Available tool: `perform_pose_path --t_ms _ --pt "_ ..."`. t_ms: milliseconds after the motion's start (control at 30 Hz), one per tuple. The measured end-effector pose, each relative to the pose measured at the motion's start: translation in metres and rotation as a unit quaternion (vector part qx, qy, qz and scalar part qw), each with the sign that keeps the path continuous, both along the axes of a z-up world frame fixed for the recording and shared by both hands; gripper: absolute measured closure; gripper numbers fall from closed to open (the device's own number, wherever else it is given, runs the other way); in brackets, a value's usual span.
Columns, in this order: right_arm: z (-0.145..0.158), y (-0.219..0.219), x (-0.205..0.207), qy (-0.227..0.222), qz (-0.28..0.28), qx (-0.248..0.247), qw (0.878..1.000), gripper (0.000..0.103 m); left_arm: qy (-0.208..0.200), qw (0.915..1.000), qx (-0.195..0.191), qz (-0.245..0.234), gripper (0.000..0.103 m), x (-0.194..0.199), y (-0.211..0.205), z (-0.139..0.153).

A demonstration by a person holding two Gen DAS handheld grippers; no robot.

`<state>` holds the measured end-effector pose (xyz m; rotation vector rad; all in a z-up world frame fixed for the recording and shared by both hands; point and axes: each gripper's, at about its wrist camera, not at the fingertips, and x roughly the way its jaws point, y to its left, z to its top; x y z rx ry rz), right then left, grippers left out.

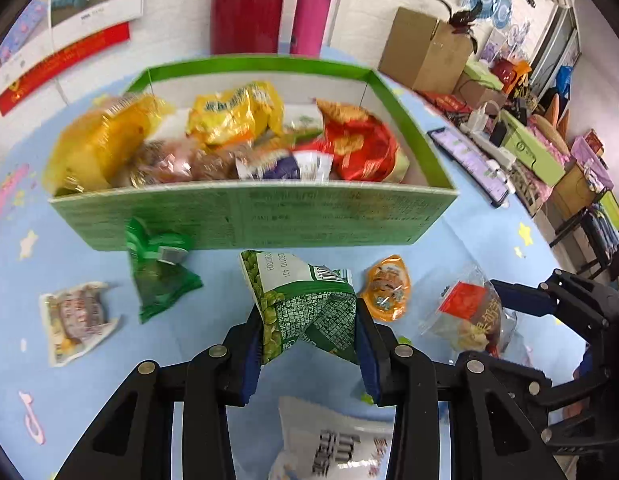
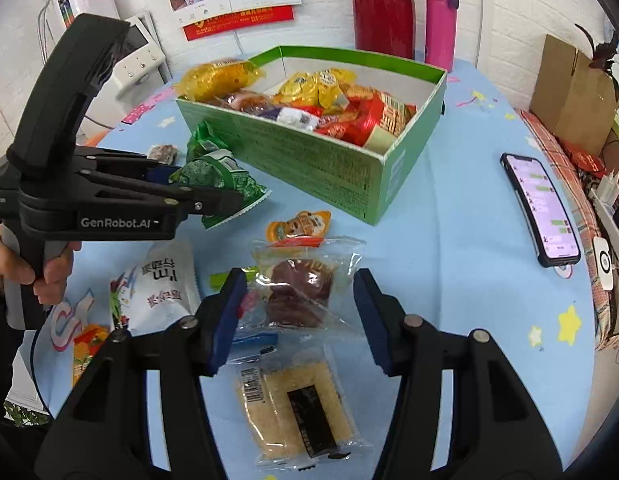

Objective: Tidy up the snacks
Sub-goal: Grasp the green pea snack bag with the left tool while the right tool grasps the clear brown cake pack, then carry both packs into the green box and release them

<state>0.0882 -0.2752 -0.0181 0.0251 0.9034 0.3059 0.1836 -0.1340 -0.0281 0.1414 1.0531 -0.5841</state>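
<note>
While your left gripper point(image 1: 309, 344) clamps the green pea packet point(image 1: 305, 304) off the cloth, just short of the green box point(image 1: 253, 216), it's ready to drop in; your right gripper point(image 2: 299, 320) hangs spread over the clear-wrapped brown cake point(image 2: 299, 296), lined up to pinch it.

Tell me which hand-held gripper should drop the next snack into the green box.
Left: the left hand-held gripper already clamps the green pea packet before the green box. The right hand-held gripper is open, holding nothing.

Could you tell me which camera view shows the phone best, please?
The right wrist view: the phone lies whole on the table, screen lit. The left wrist view shows it small, at a steep angle beyond the box.
</note>
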Motion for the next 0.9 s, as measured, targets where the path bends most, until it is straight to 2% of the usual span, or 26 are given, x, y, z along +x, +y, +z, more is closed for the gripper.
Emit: perform_pose_path --t_ms 233,467,600,767,900 --pt "0.051 0.002 -0.001 -0.064 -0.005 0.007 0.998 0.046 -0.064 0.9973 -0.03 0.019 0.062 -0.007 0.026 0.063" --pt "0.081 -0.001 0.025 -0.104 -0.027 0.023 0.994 0.046 -0.1 0.9934 -0.023 0.053 0.062 0.017 0.034 0.097" --pt "0.082 -0.005 0.052 -0.108 -0.045 0.034 0.993 0.046 -0.114 0.9907 -0.006 0.074 0.062 0.037 0.04 0.098" --pt "0.068 -0.007 0.083 -0.092 -0.049 0.047 0.993 0.045 -0.103 0.9905 0.015 0.089 0.062 0.066 0.04 0.08" --pt "0.052 -0.006 0.104 -0.08 -0.049 0.041 0.995 0.045 -0.089 0.9916 0.009 0.094 0.062 0.083 0.039 0.064"
